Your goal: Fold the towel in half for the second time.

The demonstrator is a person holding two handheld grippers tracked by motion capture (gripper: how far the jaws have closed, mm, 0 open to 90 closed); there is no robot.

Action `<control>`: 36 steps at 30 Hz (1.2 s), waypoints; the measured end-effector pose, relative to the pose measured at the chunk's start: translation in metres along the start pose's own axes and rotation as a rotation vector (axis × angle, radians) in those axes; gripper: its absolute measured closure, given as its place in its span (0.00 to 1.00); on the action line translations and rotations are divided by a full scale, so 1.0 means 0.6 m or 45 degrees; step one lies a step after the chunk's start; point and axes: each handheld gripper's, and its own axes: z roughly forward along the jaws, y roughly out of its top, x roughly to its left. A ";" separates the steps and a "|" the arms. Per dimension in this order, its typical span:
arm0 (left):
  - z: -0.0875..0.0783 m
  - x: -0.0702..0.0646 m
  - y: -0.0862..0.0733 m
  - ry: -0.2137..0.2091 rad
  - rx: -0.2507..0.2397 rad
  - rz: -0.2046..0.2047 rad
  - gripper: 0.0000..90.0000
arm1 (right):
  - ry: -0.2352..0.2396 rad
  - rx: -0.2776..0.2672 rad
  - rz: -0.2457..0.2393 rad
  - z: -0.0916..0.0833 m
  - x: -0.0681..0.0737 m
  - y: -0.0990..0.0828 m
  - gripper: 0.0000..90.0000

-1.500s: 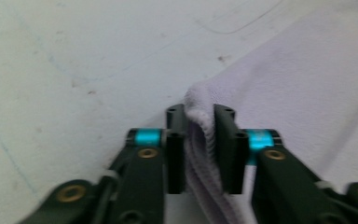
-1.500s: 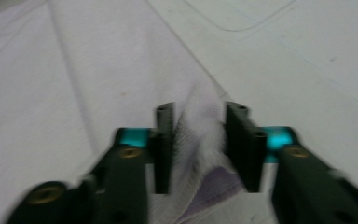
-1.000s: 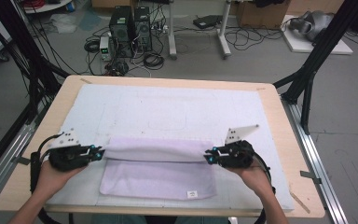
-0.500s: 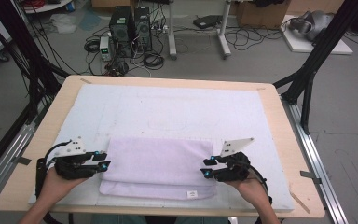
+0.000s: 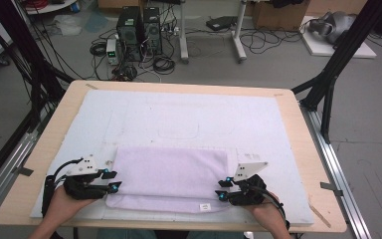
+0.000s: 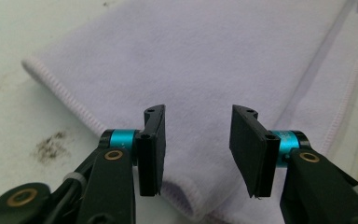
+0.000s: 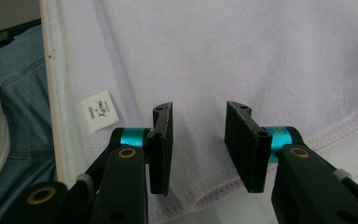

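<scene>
A lilac towel (image 5: 171,174) lies folded flat on the white mat (image 5: 179,114), its white label (image 5: 205,205) at the near edge. My left gripper (image 5: 110,179) sits at the towel's near left corner and my right gripper (image 5: 224,188) at its near right corner. In the left gripper view the left gripper (image 6: 197,116) is open over the towel (image 6: 214,56), its pads clear of the cloth. The right gripper (image 7: 198,112) is also open above the towel's hem (image 7: 261,56), with the label (image 7: 99,111) to its left. Both pairs of jaws have just been opening, and nothing is gripped.
The mat covers most of the wooden table (image 5: 288,94); its far half is bare. Black frame posts stand at both sides. Computers and cables lie on the floor beyond. A person's blue jeans (image 7: 23,93) show past the table's near edge.
Both hands have come toward the near edge and down, laying the towel's held edge onto the lower layer. Both grippers have let go of the cloth and opened.
</scene>
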 end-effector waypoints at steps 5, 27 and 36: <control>0.015 -0.007 -0.013 -0.002 0.050 0.021 0.65 | 0.017 -0.019 -0.043 -0.002 0.014 0.005 0.68; -0.018 -0.023 -0.006 0.038 -0.022 0.054 0.97 | 0.044 -0.050 -0.037 -0.021 0.010 0.017 0.95; -0.052 -0.062 -0.021 -0.020 -0.023 0.066 0.97 | 0.109 -0.044 -0.073 -0.055 0.052 0.017 0.95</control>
